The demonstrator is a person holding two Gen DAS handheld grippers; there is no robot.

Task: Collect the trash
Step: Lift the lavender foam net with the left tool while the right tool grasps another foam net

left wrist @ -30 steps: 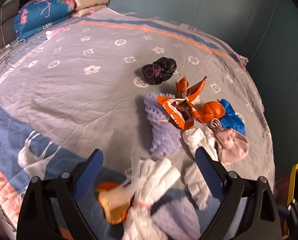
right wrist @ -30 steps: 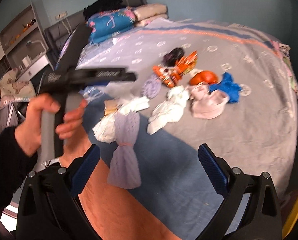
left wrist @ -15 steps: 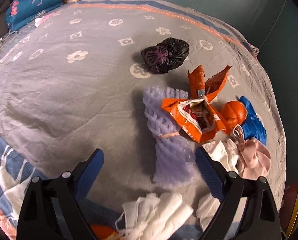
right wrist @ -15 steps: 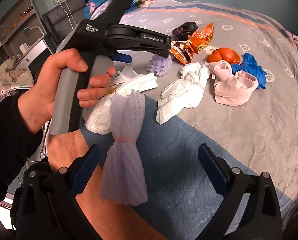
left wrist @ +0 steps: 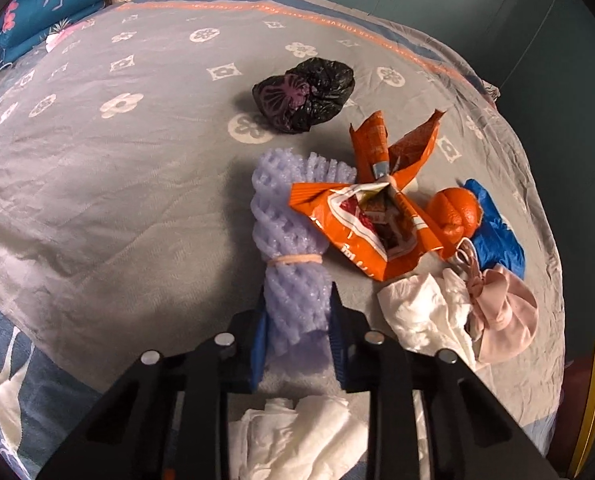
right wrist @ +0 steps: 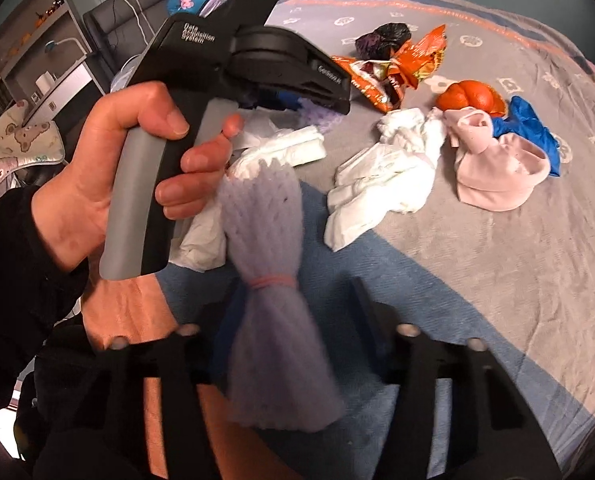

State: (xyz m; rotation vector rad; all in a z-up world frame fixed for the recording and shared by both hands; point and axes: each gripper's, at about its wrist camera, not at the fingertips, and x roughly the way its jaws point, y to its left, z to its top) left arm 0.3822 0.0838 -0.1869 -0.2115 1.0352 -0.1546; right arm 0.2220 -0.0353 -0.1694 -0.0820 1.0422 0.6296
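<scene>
Two purple foam nets, each tied with a pink band, lie on the grey bedspread [left wrist: 97, 200]. My left gripper [left wrist: 297, 296] is closing, and its blue pads press the near end of one foam net [left wrist: 285, 232]. That net lies partly under an orange snack wrapper [left wrist: 361, 216]. My right gripper [right wrist: 295, 292] is also closing around the other foam net [right wrist: 273, 248], which is blurred. Its left pad is against this net and its right finger stands a little apart. A hand [right wrist: 109, 168] holds the left gripper's handle just beyond.
Around the nets lie a black plastic bag [left wrist: 305, 92], an orange peel [left wrist: 453, 212], a blue glove [left wrist: 497, 236], a pink cloth [left wrist: 501, 312] and white crumpled tissues [left wrist: 421, 312]. Pillows [left wrist: 57, 4] are at the far left. The bed edge falls away at right.
Both grippers have come down and forward over the bed. Their jaws have gone from wide open to narrow, each around a purple foam net.
</scene>
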